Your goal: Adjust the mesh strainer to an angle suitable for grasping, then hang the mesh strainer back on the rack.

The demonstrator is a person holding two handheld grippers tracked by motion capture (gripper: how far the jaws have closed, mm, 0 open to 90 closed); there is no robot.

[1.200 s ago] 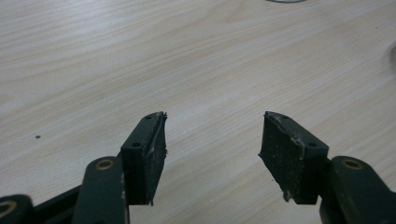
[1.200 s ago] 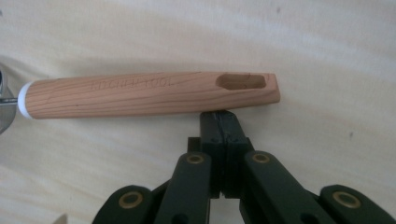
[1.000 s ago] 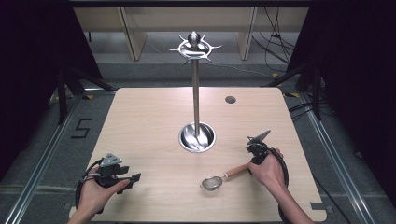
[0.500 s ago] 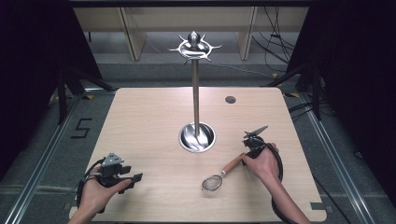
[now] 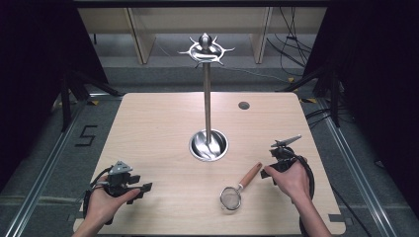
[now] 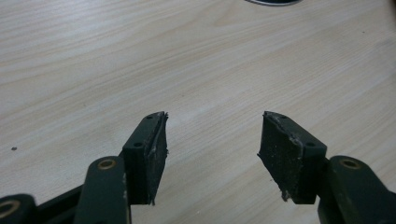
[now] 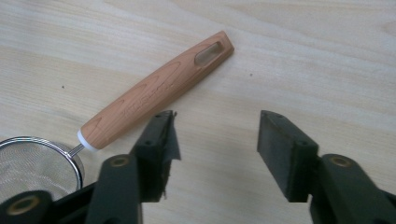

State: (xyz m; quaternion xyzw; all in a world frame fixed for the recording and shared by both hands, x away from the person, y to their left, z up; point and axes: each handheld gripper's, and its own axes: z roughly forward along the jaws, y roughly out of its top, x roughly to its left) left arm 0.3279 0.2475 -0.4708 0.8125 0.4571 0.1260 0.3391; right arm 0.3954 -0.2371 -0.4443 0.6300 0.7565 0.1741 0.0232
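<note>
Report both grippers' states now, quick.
Left gripper: open, nothing between the jaws, over bare table.
Right gripper: open, jaws just opened, holding nothing; strainer lies on the table beside it.

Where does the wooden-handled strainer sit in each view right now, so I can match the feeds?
High view: the strainer lies lower centre-right on the table, handle toward the right gripper.
Left gripper view: bare tabletop ahead of its open jaws.
Right gripper view: the strainer's handle runs diagonally upper left of the open jaws, mesh bowl at the lower-left edge; the jaws have just been opening, nothing between them.
Shared landmark: the pale wood-grain tabletop.
</note>
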